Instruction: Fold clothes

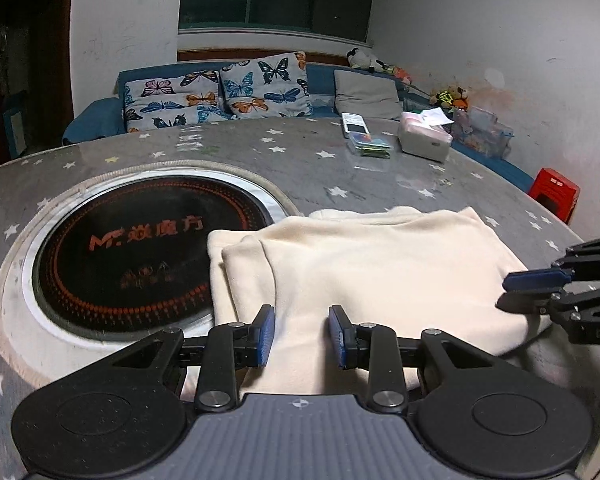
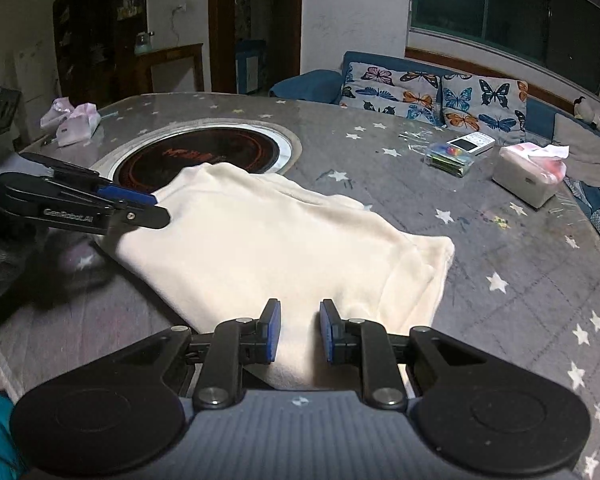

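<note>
garment: cream fleece garment (image 1: 380,276) lies in a layered, roughly rectangular stack on the tabletop (image 1: 300,168), far corner overlapping the inset cooktop (image 1: 140,248).
left gripper (image 1: 302,336): jaws apart, straddling the near hem, nothing clamped.
right gripper (image 2: 300,330): jaws apart over its own edge, empty.
stage: fits a mid-fold pause or a finished stack.
risk: thick pile; shallow pinch catches top layer only, lower folds slide and skew.

1. Cream fleece garment (image 1: 380,272), folded into a rough rectangle, lying flat on the table
2. Its far-left corner overlaps the round cooktop's rim; layered edges show along one side
</note>
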